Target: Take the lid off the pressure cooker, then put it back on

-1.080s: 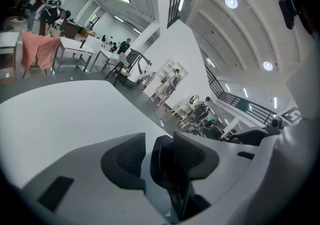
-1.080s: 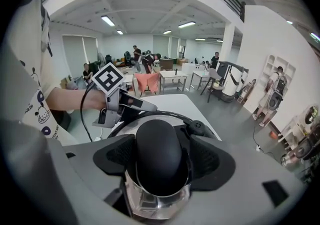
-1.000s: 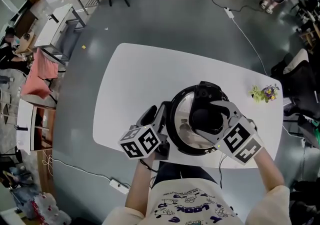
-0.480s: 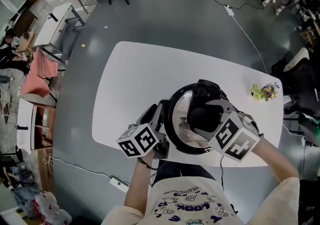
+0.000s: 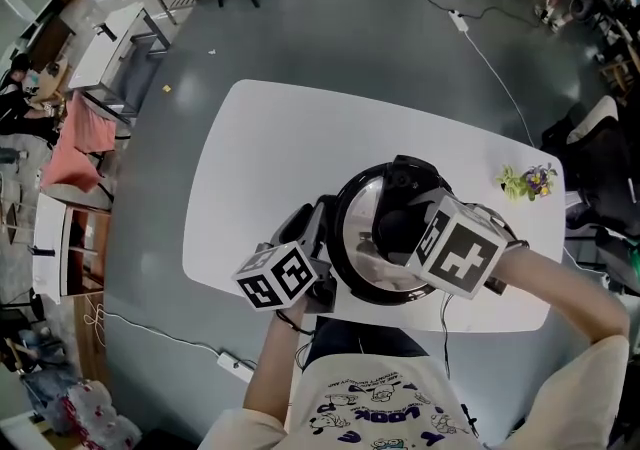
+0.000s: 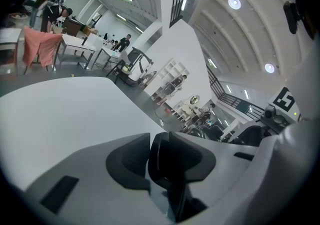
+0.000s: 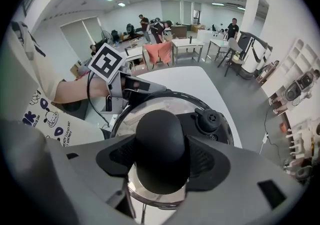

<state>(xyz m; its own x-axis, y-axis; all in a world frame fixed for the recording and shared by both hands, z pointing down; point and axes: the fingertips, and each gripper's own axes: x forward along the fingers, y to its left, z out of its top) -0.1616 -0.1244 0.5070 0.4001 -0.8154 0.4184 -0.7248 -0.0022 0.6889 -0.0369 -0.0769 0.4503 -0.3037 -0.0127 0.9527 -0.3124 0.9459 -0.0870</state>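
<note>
White table (image 5: 260,168), open workshop floor around. Pressure cooker (image 5: 345,263) at table's near edge, lid (image 5: 365,210) on. Left tongs (image 5: 314,230), just closed, clamp cooker's side handle (image 6: 167,161), likely steadying body. Right tongs (image 5: 405,233) atop cooker, just closing, grip knob (image 7: 160,144) for lift.

Head view looks steeply down; both gripper views sit close, the right sharing the lid (image 5: 361,210).

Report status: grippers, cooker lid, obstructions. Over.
Left gripper just closed onto side handle. Right gripper just closing in, pads on lid knob. Lid seated on cooker. Nothing blocking; flower sprig well aside.
</note>
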